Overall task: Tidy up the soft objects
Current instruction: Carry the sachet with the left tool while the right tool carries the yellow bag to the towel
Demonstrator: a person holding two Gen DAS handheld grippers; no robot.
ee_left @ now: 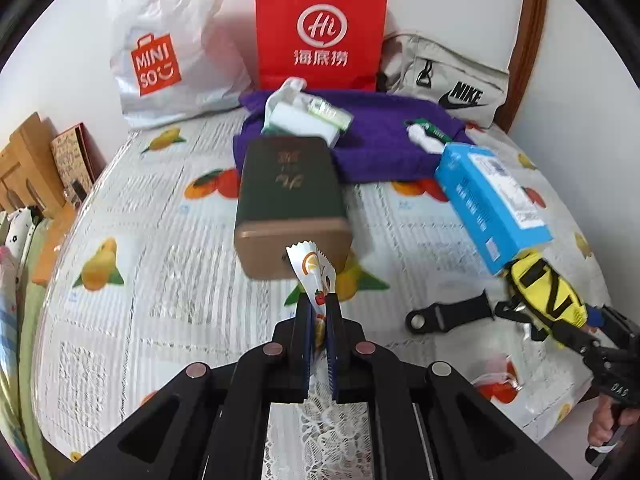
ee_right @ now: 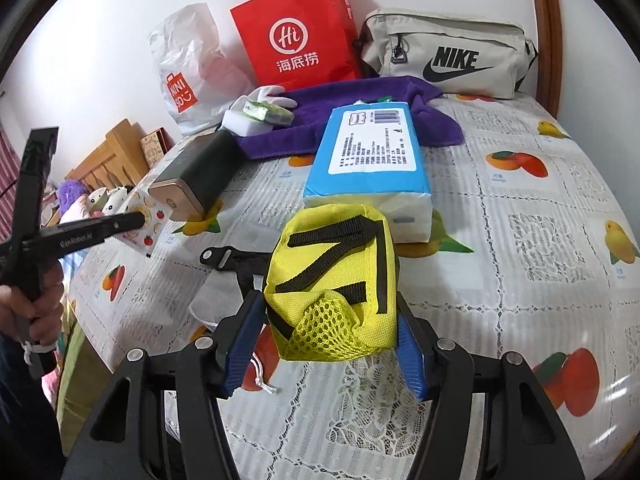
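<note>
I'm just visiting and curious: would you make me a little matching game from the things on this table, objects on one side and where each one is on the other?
Things:
1. fruit-print packet
2. yellow pouch
3. blue tissue pack
4. red paper bag

Places:
A. standing against the wall at the back
B. pinched in the left gripper
C. lying flat, just beyond the yellow pouch
D. between the right gripper's jaws

Pairs: 1-B, 2-D, 3-C, 4-A
</note>
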